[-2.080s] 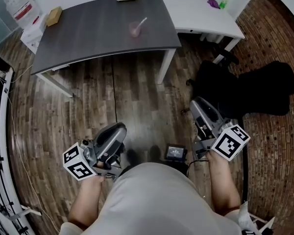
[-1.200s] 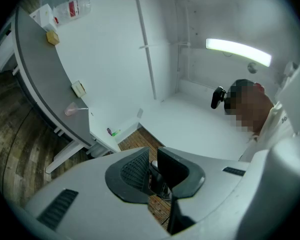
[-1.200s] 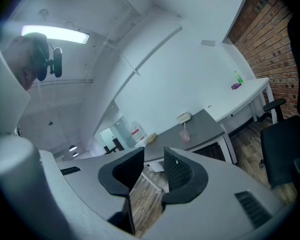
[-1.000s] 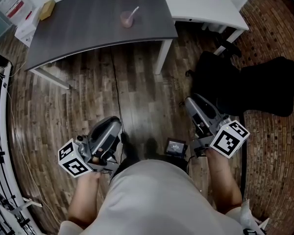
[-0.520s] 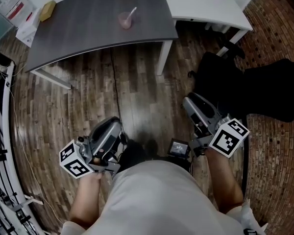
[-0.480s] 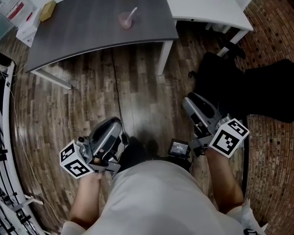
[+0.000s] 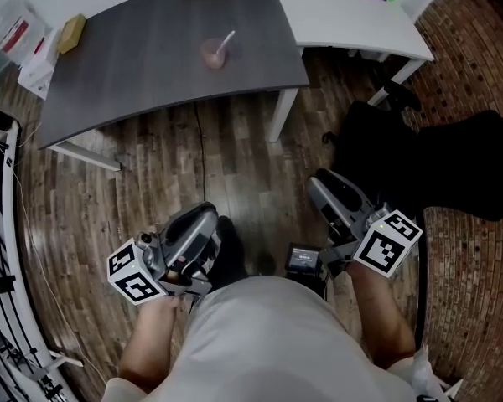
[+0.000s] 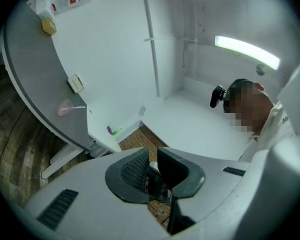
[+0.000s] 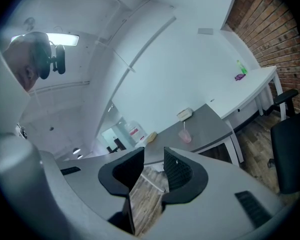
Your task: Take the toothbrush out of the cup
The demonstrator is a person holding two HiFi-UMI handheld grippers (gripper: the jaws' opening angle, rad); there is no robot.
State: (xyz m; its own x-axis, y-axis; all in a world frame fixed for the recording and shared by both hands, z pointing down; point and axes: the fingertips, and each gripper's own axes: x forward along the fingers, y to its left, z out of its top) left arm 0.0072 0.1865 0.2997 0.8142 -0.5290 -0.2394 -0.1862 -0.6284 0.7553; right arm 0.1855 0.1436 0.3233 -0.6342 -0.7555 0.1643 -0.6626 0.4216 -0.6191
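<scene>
The translucent pink plastic cup (image 7: 212, 54) stood on the dark grey curved table (image 7: 134, 65) with the pale slim toothbrush (image 7: 227, 39) leaning in it. The left gripper (image 7: 204, 221) and right gripper (image 7: 318, 188) hung well apart from the cup, over the plank floor (image 7: 235, 166). Both had their jaws parted and empty. A black office chair (image 7: 436, 162) stood beside the right gripper.

No text is readable; the red label on the far left container (image 7: 8, 36) is too small; left gripper (image 7: 203, 218) and right gripper (image 7: 320, 189) cubes carry only black squares.
</scene>
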